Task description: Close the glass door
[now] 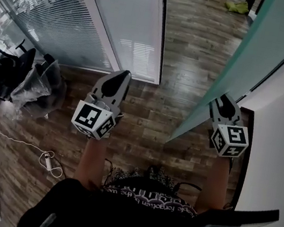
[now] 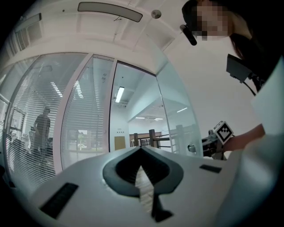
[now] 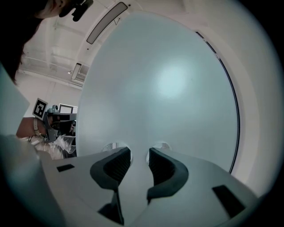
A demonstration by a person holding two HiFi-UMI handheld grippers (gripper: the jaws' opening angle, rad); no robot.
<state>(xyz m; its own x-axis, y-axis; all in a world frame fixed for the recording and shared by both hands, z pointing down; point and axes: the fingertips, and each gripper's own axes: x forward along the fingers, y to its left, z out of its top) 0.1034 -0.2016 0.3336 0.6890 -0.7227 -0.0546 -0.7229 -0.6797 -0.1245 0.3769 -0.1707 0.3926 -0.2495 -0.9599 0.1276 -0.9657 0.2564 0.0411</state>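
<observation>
The right gripper (image 1: 224, 102) sat close against the near face of the frosted glass door (image 1: 261, 55). Its jaws were spread wide and gripped nothing, and 2 round fittings (image 3: 160, 145) on the door showed just past the tips. The left gripper (image 1: 120, 76), pinched together and empty, hung well left of the door. The push would likely go best flat and steady near the door's free edge, swinging it toward the white-framed partition (image 1: 131, 21) beyond.
</observation>
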